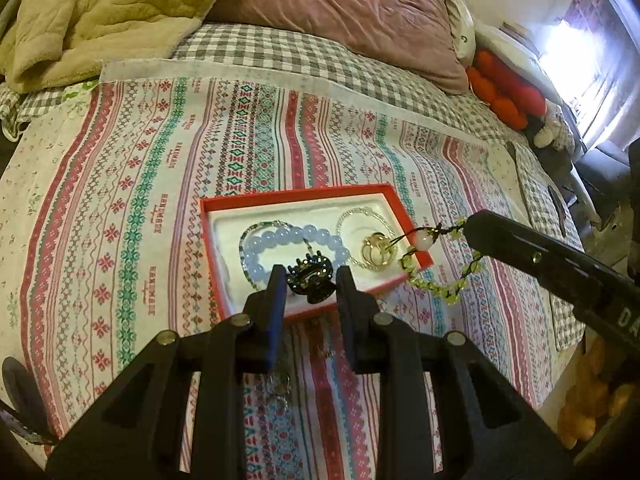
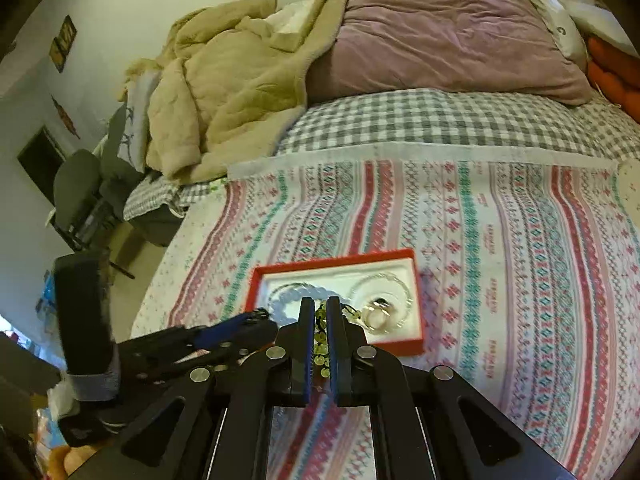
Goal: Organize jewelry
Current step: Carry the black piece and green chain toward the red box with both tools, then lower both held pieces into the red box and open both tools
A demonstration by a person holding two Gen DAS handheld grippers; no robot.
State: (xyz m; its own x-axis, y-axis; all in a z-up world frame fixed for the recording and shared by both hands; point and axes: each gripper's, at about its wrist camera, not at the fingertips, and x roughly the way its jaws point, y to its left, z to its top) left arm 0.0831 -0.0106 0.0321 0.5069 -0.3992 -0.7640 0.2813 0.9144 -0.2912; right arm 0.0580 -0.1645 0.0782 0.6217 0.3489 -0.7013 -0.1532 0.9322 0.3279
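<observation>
Two grippers hang over one red box (image 1: 296, 200) on the striped cloth (image 1: 160, 184). Left gripper (image 1: 308, 280) is clamped on one black hair clip (image 1: 310, 278). Right gripper (image 2: 320, 312) is pinched together on one green bead bracelet (image 1: 444, 286), dangling at the box's right corner. Inside lie one pale blue bead bracelet (image 1: 288, 240), two thin bead strands and some gold rings (image 1: 376, 254).

black left gripper (image 1: 308, 280); blue pads (image 1: 276, 312); silver round screws
</observation>
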